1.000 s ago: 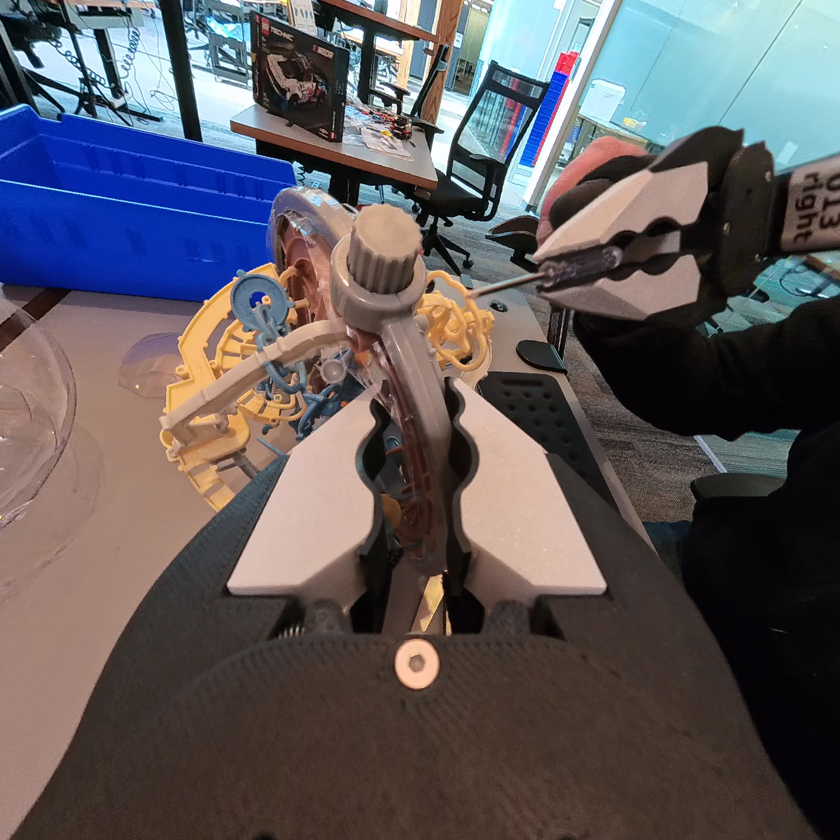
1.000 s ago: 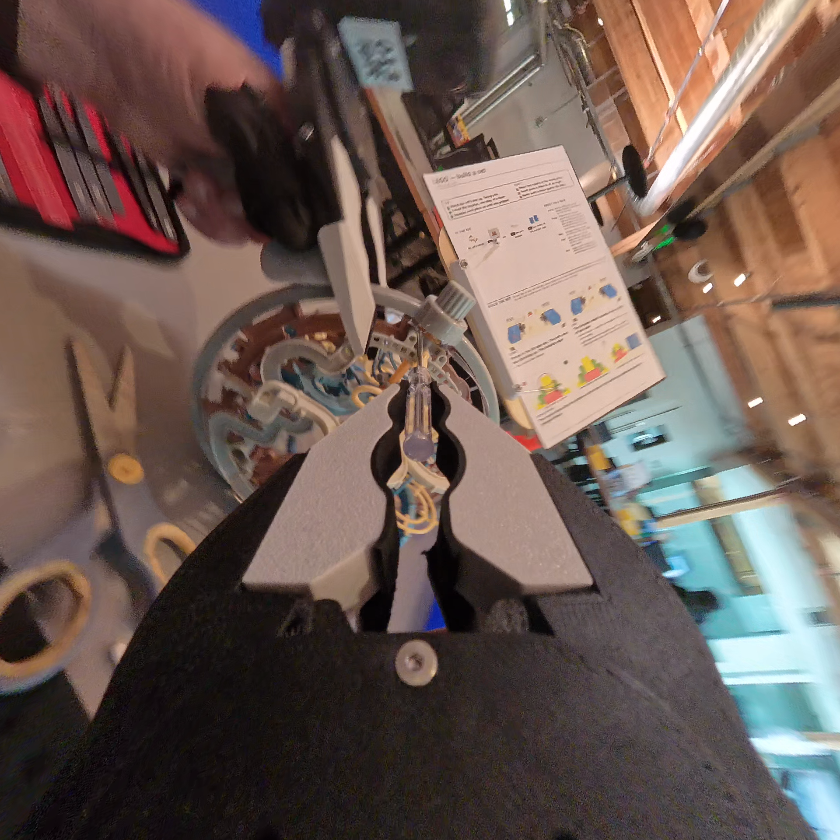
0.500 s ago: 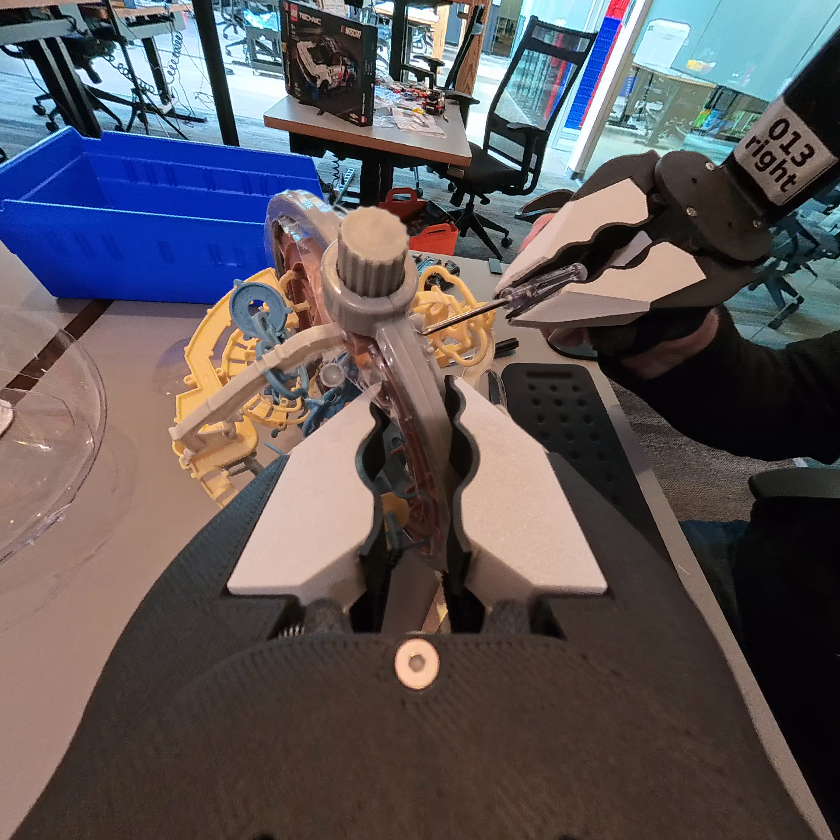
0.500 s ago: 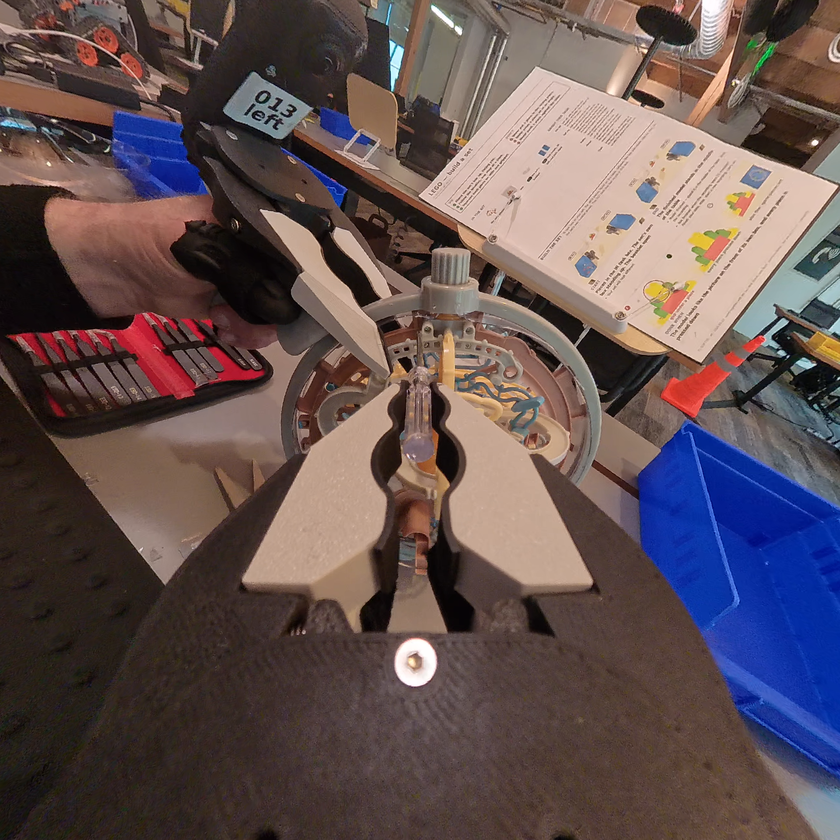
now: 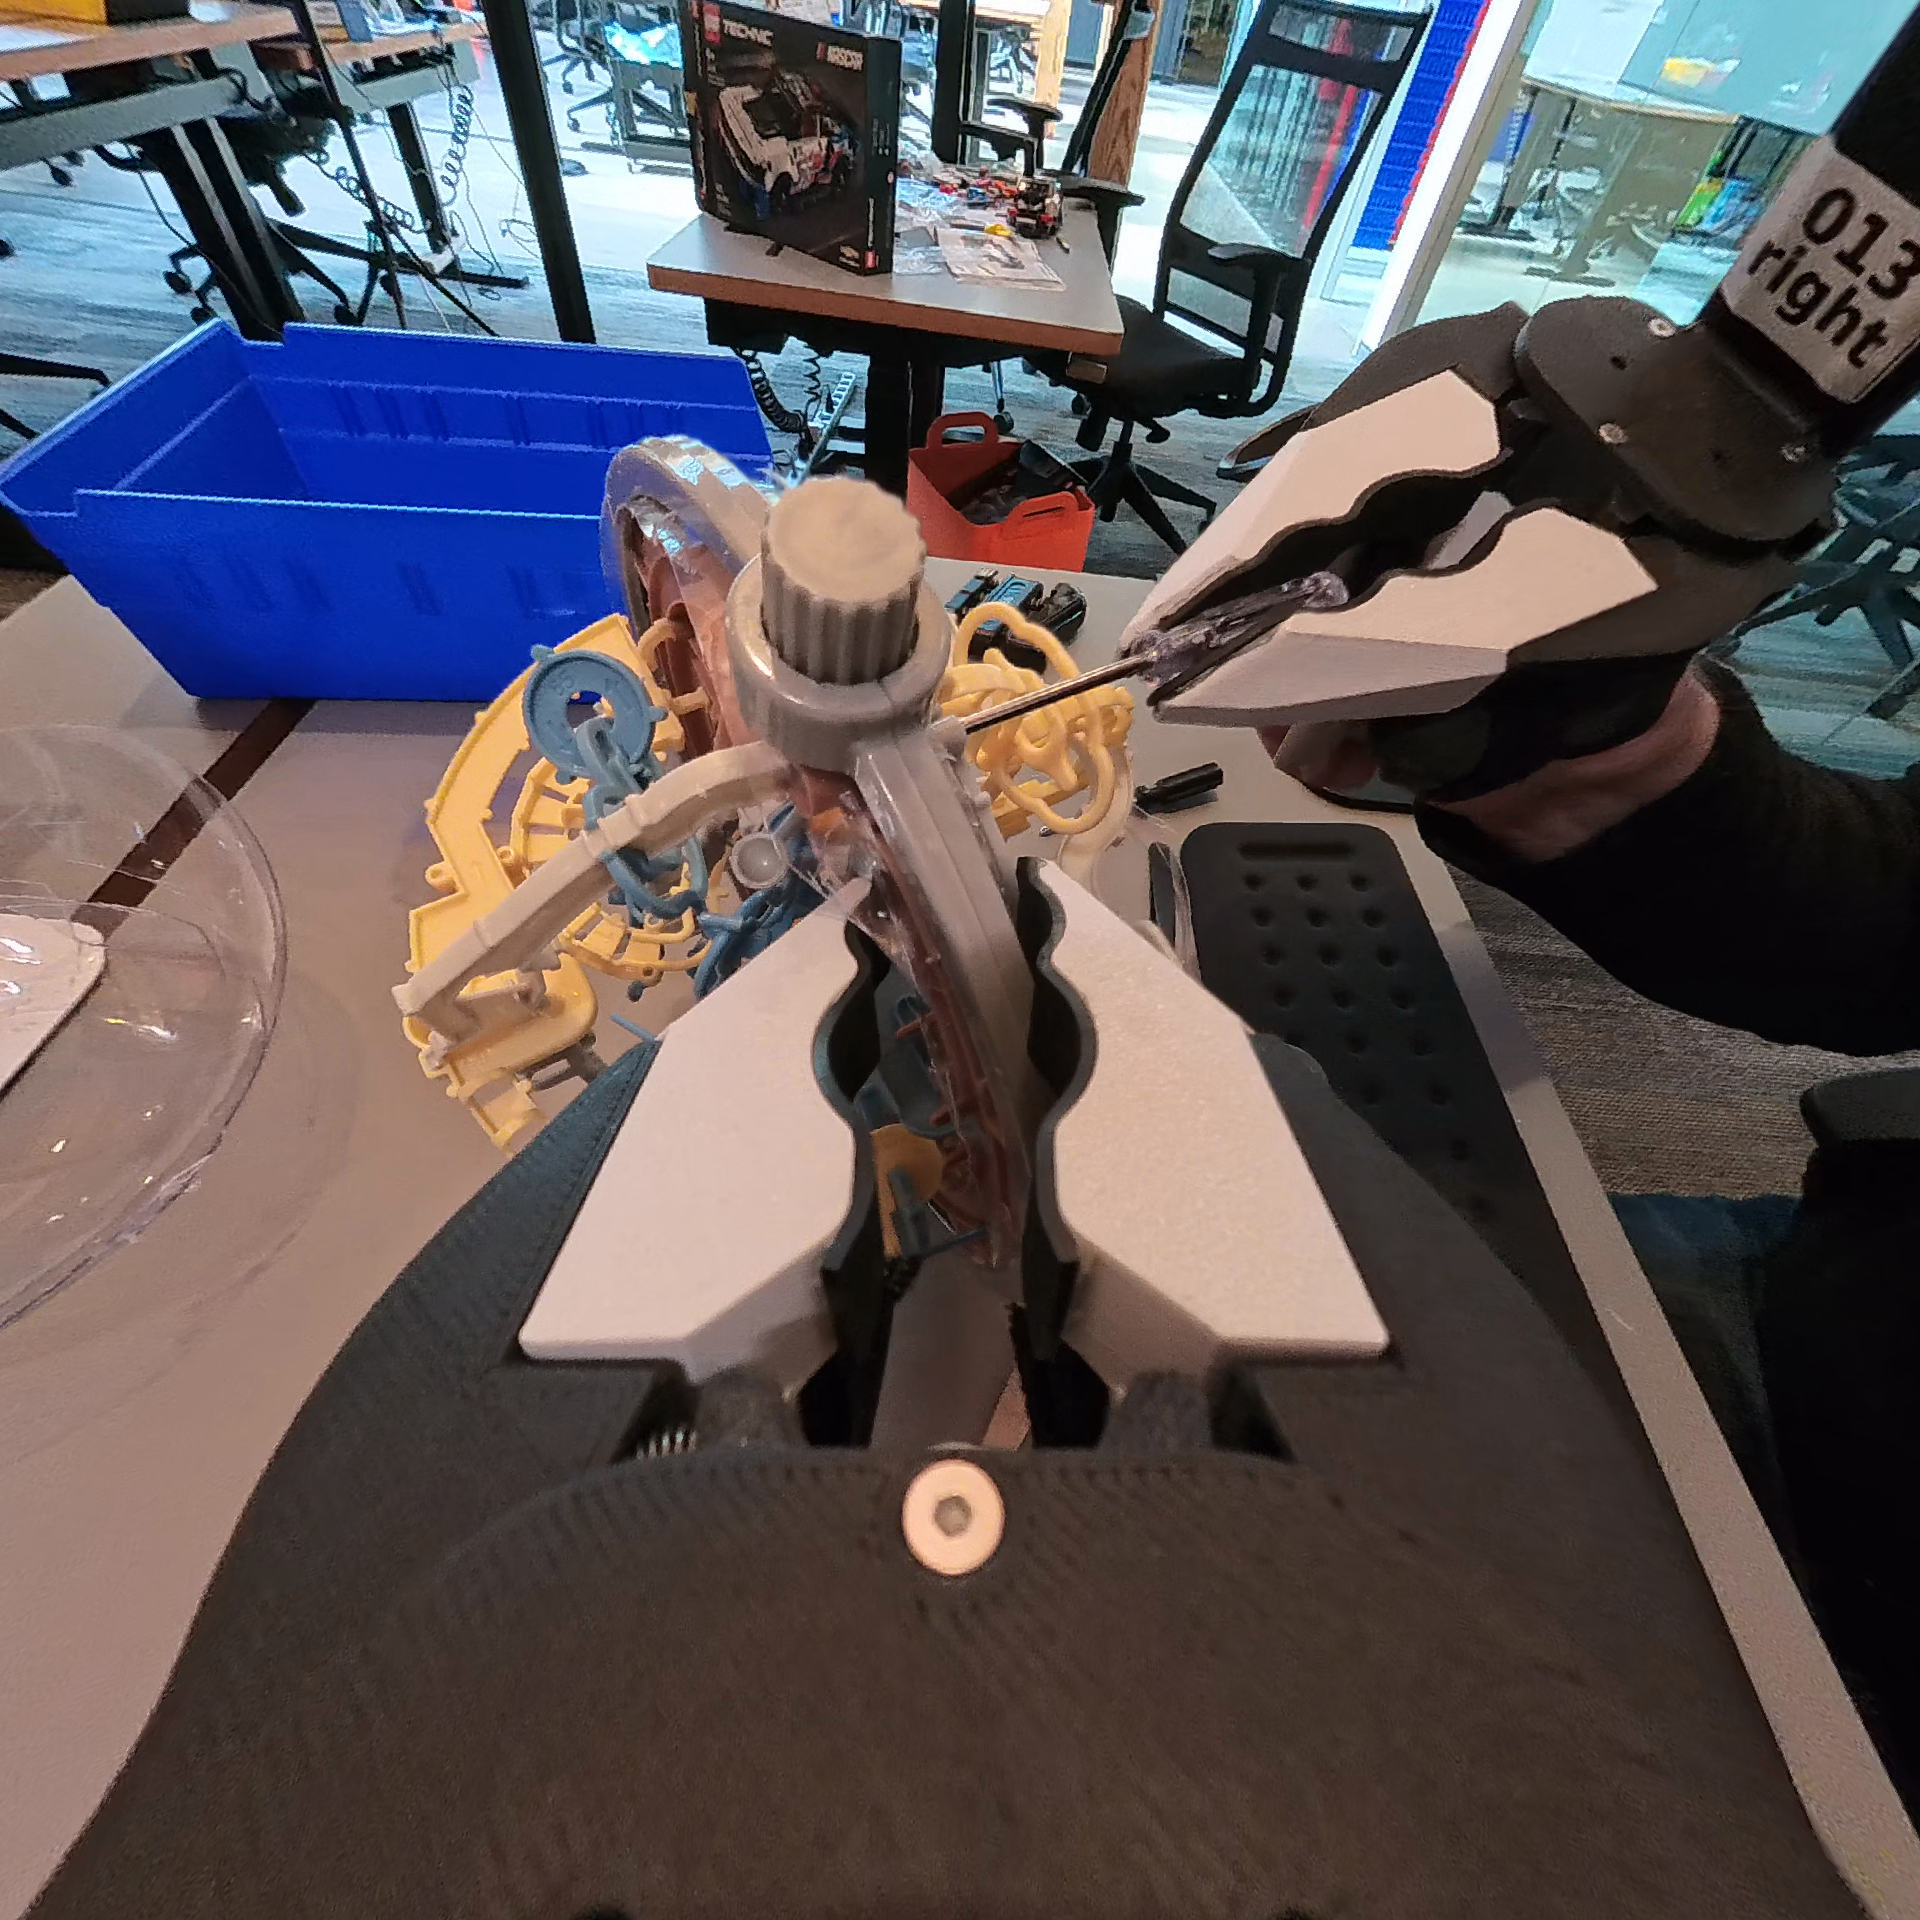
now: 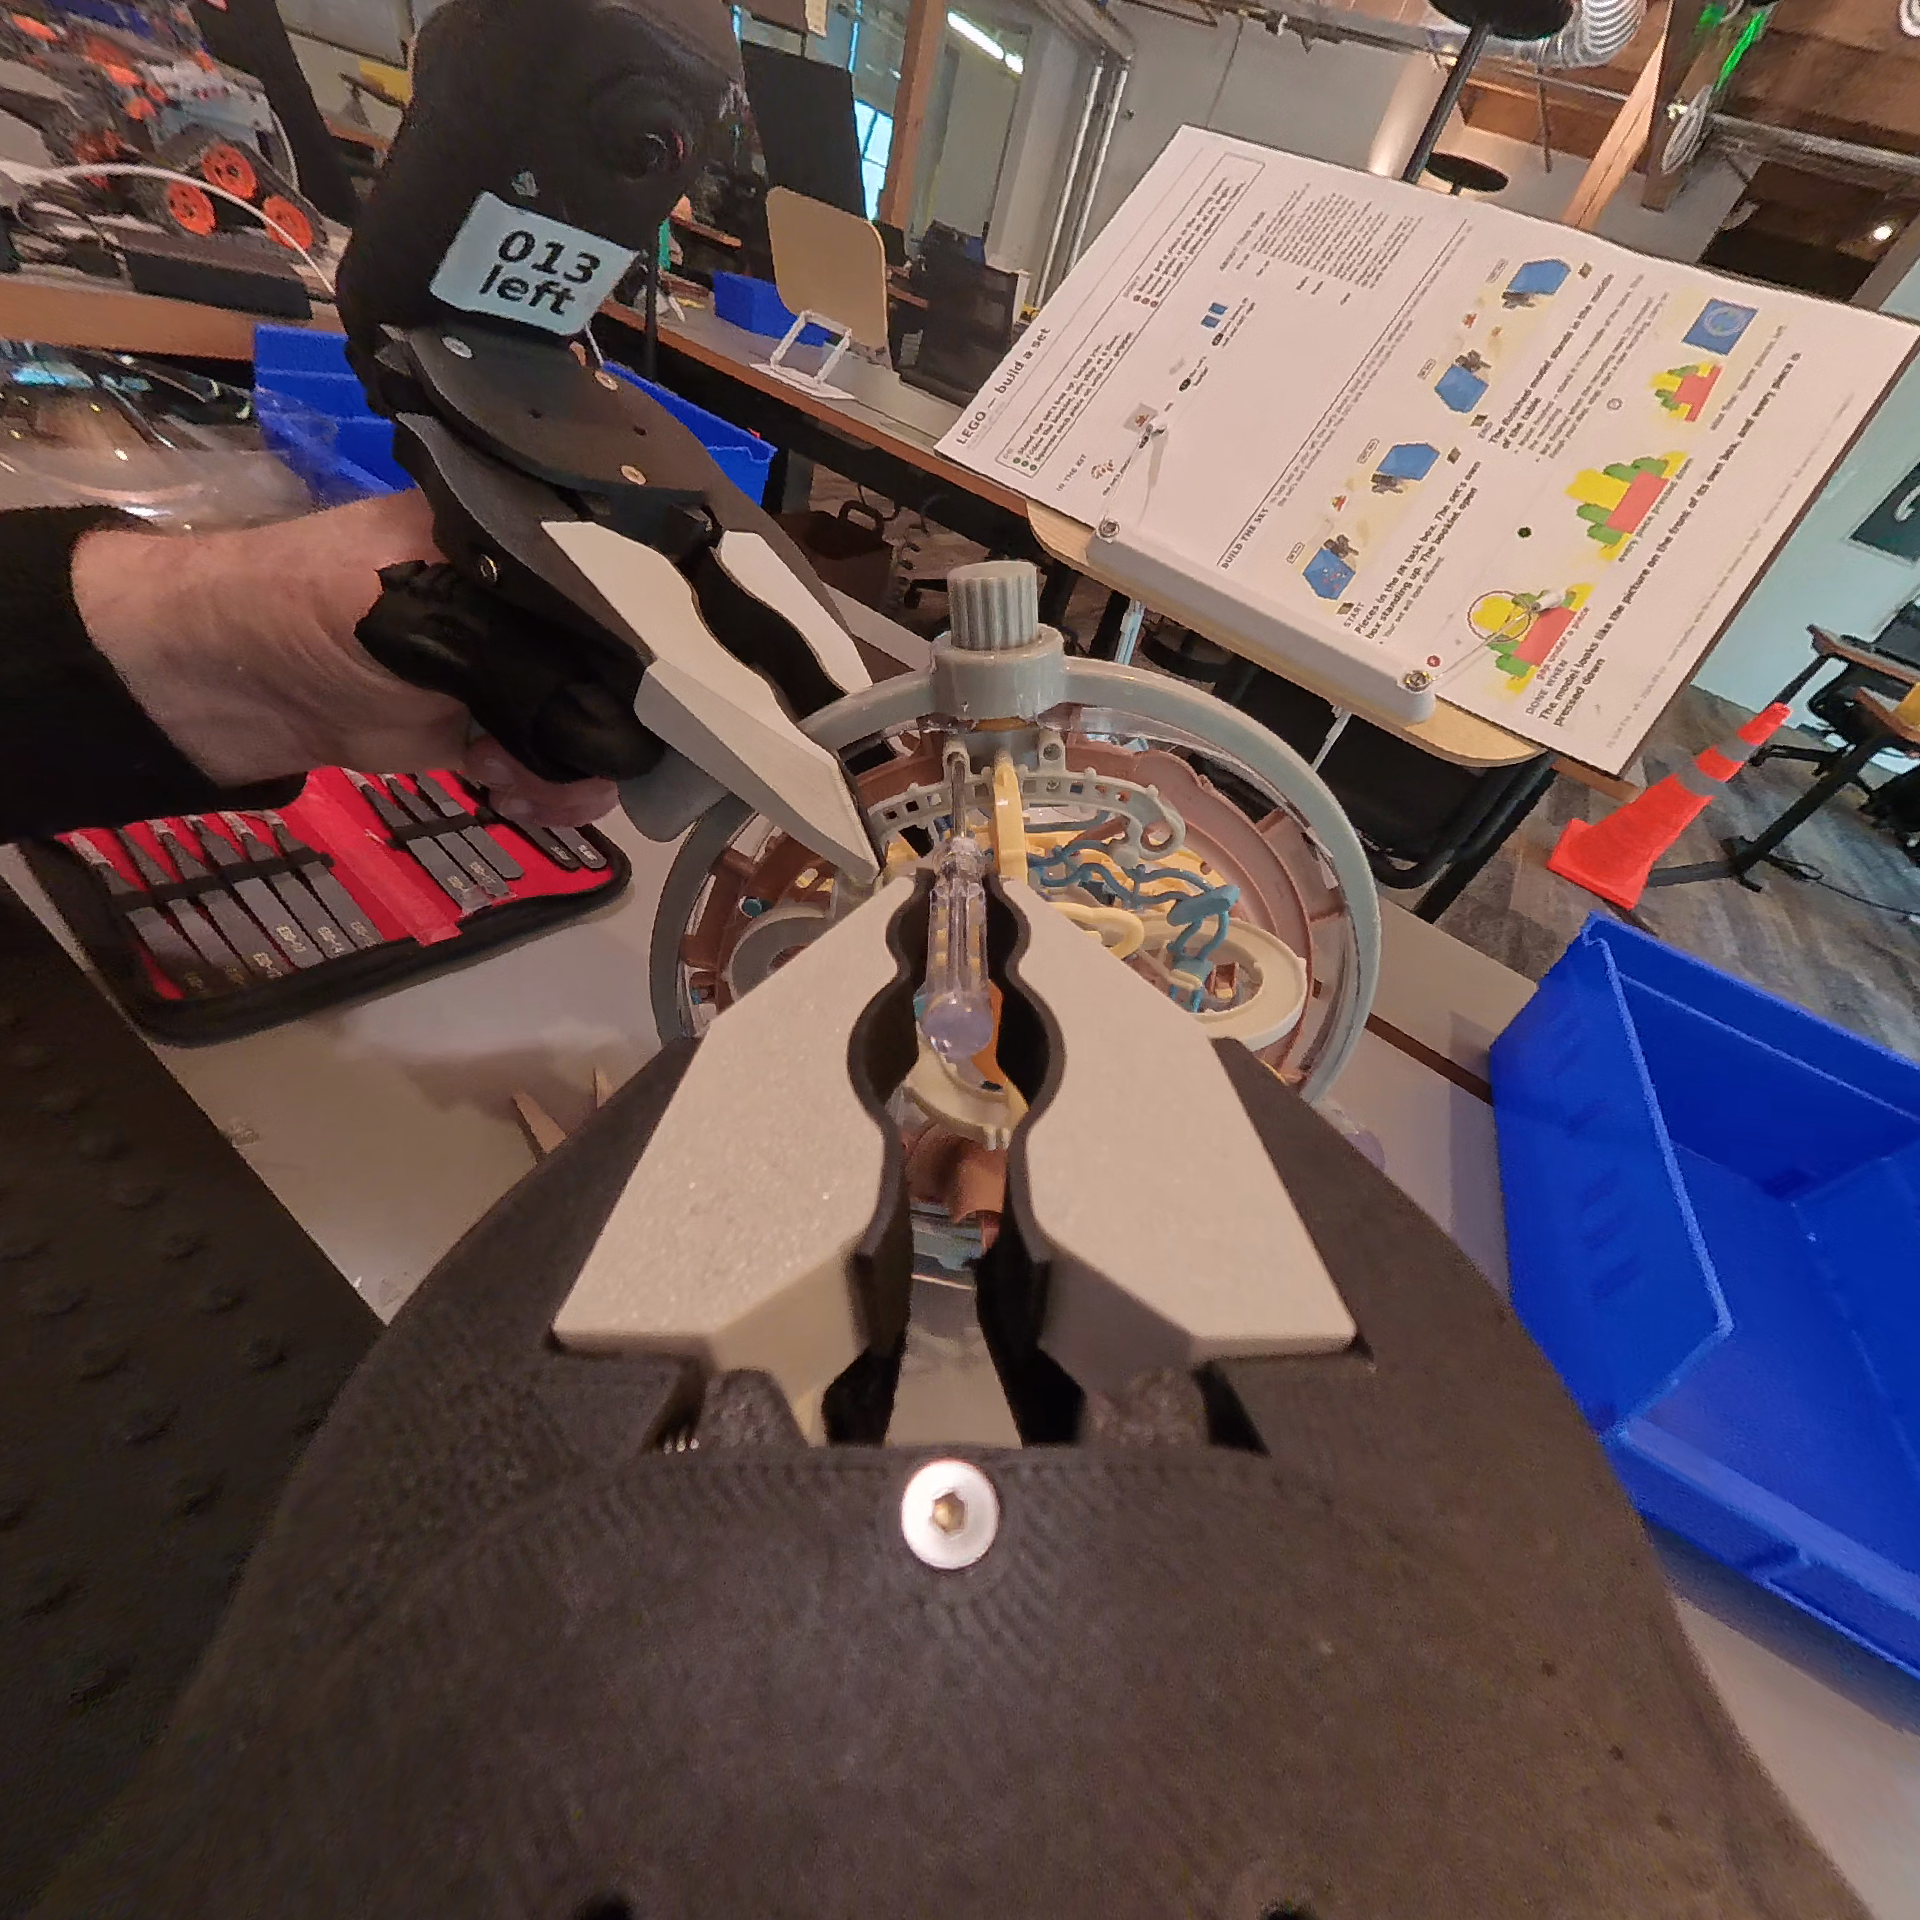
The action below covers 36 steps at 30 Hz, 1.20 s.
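Left gripper (image 5: 951,997) clamped on grey rim of round multicoloured plastic maze toy (image 5: 790,831) upright on grey table (image 5: 260,1195), right gripper (image 6: 956,935) pinching clear-handled small screwdriver (image 6: 954,935), tip just under grey ribbed knob (image 6: 992,603).

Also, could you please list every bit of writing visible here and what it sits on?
I will not quote writing; these things bear it.
White tag on the right hand-held gripper.
Pale blue tag on the left hand-held gripper.
Black box on the far table.
Instruction sheet on the stand.
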Tool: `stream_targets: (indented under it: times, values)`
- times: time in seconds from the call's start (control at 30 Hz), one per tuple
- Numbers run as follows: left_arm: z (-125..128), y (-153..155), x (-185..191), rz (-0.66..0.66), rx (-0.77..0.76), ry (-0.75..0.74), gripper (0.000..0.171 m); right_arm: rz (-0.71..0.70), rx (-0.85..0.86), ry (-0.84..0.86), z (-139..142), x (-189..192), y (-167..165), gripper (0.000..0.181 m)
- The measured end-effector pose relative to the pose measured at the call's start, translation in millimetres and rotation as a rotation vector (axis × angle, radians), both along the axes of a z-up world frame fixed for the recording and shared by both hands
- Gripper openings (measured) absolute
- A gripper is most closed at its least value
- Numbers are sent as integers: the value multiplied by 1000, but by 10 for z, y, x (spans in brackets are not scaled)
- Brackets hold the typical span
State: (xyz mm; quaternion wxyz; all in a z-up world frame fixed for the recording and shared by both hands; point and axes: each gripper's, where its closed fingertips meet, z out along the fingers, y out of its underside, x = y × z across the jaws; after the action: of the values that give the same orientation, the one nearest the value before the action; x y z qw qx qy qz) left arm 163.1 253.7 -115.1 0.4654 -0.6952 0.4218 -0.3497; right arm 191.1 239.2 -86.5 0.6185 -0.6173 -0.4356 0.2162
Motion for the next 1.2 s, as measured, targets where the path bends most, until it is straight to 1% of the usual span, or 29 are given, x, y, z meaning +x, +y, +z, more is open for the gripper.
stream_targets:
  times: [0.1,0.2,0.3,0.4,0.5,0.6,0.7,0.8,0.97,1.07,1.13,1.2]
  values:
    - [-11,12,11,16,36,26,22,-5,-21,7,-2,5,-11,7]
    - [-33,34,13,49,111,93,22,13,-155,104,-13,29,-8,7]
    - [-84,57,1,63,217,180,21,79,-393,313,-62,51,-1,7]
    - [-101,55,24,44,252,171,21,179,-620,564,-121,86,12,6]
    - [-107,68,65,41,245,118,22,213,-722,745,-176,96,19,7]
    - [-131,104,64,69,307,149,22,227,-799,867,-224,87,22,6]
    - [-105,112,51,80,417,165,21,295,-906,979,-225,76,12,7]
    - [-78,103,29,79,513,188,22,361,-959,1028,-224,55,-18,7]
    - [-115,123,-12,106,684,324,22,393,-1008,1070,-279,71,-31,7]
    - [-78,100,-3,104,677,321,22,422,-983,1072,-259,55,-64,6]
    - [-47,88,9,103,629,282,22,398,-896,1015,-243,18,-93,7]
    - [-53,83,-1,96,600,292,22,357,-820,962,-233,0,-92,7]
